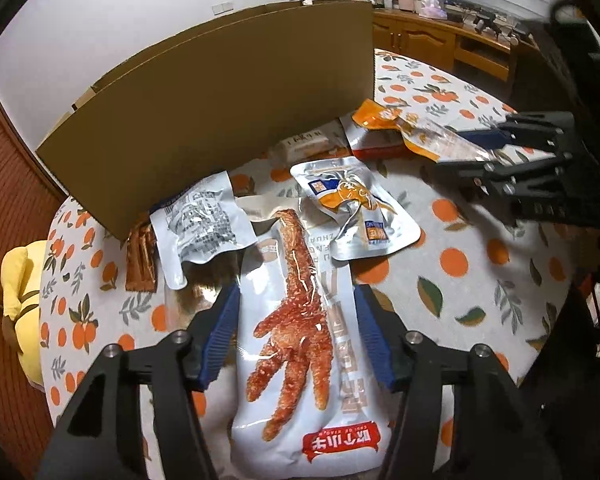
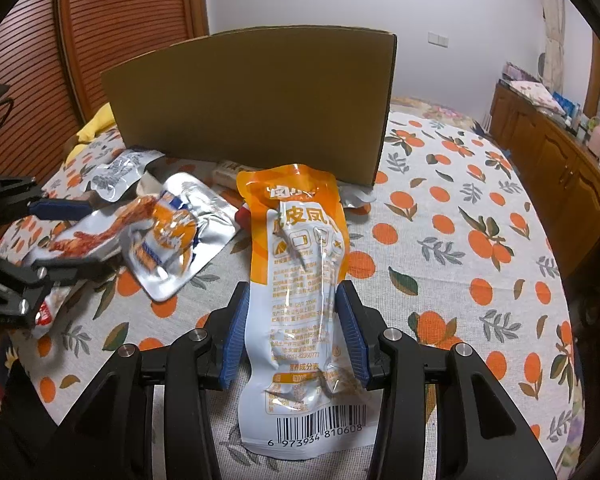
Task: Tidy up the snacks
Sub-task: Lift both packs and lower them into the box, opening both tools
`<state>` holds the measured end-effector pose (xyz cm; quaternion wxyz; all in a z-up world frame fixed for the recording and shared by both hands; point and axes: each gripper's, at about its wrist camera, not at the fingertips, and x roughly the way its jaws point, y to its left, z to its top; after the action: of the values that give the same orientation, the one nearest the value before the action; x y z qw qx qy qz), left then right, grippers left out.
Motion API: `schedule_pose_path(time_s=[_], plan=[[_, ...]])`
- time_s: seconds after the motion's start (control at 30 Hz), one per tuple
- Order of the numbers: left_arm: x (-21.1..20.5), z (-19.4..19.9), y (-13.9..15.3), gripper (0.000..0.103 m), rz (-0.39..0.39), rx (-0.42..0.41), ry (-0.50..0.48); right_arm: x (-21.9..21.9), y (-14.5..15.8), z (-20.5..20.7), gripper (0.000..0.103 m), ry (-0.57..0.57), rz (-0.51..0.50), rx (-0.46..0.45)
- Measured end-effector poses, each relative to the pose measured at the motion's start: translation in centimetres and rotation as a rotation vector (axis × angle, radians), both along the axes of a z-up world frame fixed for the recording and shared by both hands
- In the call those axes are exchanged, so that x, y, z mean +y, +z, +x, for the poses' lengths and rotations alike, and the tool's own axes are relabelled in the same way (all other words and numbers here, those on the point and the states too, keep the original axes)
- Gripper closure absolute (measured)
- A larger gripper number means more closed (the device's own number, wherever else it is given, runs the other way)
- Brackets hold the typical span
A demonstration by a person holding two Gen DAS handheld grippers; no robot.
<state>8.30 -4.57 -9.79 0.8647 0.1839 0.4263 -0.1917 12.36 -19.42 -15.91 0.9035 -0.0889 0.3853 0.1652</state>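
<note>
A white chicken-foot packet (image 1: 296,320) lies lengthwise between the blue pads of my left gripper (image 1: 296,292), which press on its two edges. From the right wrist view the same gripper (image 2: 96,236) holds that packet (image 2: 80,240) at the table's left. My right gripper (image 2: 292,288) is shut on an orange-and-white packet (image 2: 296,264), barcode end towards the camera, held above the cloth. In the left wrist view this gripper (image 1: 452,152) and its packet (image 1: 416,132) hang at the right. An open cardboard box (image 1: 220,92) (image 2: 252,96) stands behind both.
A silver pouch with an orange and blue label (image 1: 352,208) overlaps the chicken-foot packet's far end. A grey-printed silver pouch (image 1: 200,228), a brown packet (image 1: 140,264) and more packets (image 1: 308,142) lie by the box. The orange-print tablecloth (image 2: 460,240) spreads right. A wooden sideboard (image 2: 560,152) lines the wall.
</note>
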Motion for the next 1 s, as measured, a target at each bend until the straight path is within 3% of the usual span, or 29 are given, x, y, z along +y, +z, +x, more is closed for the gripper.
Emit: schedule_pose_path(time_s=[0.27,0.4,0.53,1.0], plan=[[-0.4,0.0,-0.4,0.040,0.026,-0.015,-0.001,0.0,0.0,0.0,0.059,0.000,-0.001,0.000],[0.3,0.0,0.5,0.059,-0.024,-0.021,0.013,0.0,-0.1,0.0,0.059,0.001,-0.003,0.000],[0.9,-0.1,0.6,0.063,-0.038,-0.013,0.015,0.0,-0.1,0.0,0.059,0.001,-0.003,0.000],[0.2,-0.8,1.4,0.062,-0.093,-0.023,0.000,0.1,-0.2,0.0,0.059,0.000,-0.016,-0.003]])
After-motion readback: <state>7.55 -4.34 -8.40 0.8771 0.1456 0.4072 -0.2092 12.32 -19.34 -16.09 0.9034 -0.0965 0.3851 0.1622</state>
